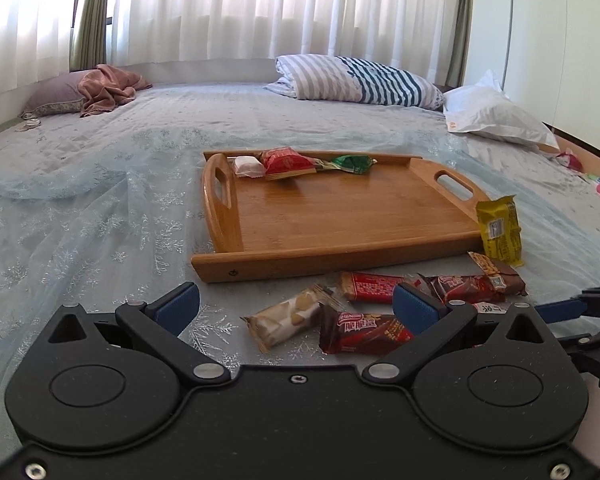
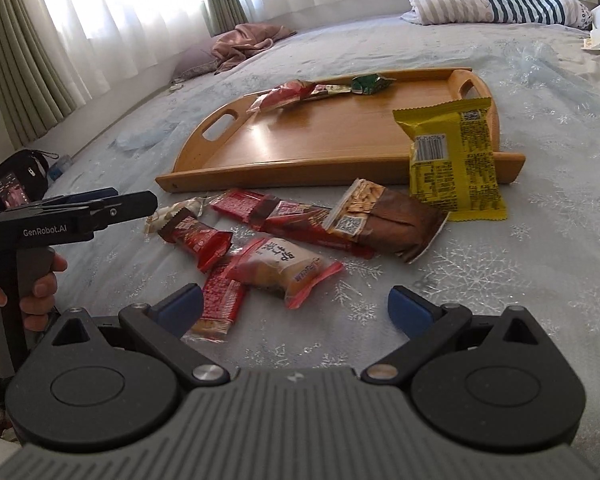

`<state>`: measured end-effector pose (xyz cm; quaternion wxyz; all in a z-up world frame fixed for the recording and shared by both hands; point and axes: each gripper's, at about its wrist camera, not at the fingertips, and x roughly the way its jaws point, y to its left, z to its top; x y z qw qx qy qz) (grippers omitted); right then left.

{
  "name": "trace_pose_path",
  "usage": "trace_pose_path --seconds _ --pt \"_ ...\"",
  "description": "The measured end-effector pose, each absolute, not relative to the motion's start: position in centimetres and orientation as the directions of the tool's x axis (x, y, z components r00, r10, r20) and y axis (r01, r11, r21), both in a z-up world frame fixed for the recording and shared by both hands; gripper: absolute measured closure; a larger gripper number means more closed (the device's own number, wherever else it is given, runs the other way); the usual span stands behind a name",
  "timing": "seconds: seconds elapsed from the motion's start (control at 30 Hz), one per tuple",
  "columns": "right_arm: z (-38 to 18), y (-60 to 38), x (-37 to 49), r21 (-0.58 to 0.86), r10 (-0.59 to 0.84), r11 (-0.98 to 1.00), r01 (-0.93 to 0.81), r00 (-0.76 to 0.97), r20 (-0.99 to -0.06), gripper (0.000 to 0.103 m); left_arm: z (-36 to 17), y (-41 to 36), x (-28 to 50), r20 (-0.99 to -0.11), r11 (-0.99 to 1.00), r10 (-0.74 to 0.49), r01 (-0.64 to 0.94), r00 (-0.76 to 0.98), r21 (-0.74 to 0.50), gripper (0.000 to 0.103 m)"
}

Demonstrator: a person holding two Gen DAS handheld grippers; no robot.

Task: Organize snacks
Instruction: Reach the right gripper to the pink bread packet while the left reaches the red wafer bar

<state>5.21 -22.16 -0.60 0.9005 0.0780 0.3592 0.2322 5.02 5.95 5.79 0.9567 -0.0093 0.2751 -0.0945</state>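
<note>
The left gripper (image 1: 296, 308) is held low over the bedspread (image 1: 100, 208) with its jaws spread wide and nothing between them; a beige snack pack (image 1: 288, 318) and a dark red wafer pack (image 1: 364, 332) lie in the gap ahead of it. The right gripper (image 2: 296, 308) is likewise held with its jaws wide apart and empty, and a pink-edged cake pack (image 2: 288, 268) lies just ahead at 12 o'clock, overlapping a red bar (image 2: 220, 300). A wooden tray (image 1: 340, 216) is set on the bed beyond the loose snacks. At the tray's far rim, a white pack (image 1: 246, 166), a red pack (image 1: 286, 162) and a green pack (image 1: 352, 164) are grouped. A yellow pack (image 2: 454, 160) is propped against the tray's near right corner, at 1 o'clock in the right wrist view. A brown pack (image 2: 388, 220) rests across a long red bar (image 2: 284, 216) in front of the tray. A striped pillow (image 1: 360, 80) is seen at the far edge of the bed.
</note>
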Motion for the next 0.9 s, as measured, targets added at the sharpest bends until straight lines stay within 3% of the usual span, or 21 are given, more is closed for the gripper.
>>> trace_pose_path --seconds 0.27,0.9 --pt "-0.7 -20.5 6.1 0.289 0.477 0.878 -0.382 0.634 -0.609 0.0 4.6 5.1 4.7 -0.555 0.979 -0.163 0.206 0.816 0.015 0.0" --pt "-1.1 -19.5 6.7 0.186 0.418 0.902 -0.39 0.679 -0.604 0.007 3.7 4.7 6.0 -0.587 0.981 -0.16 0.193 0.794 -0.008 0.0"
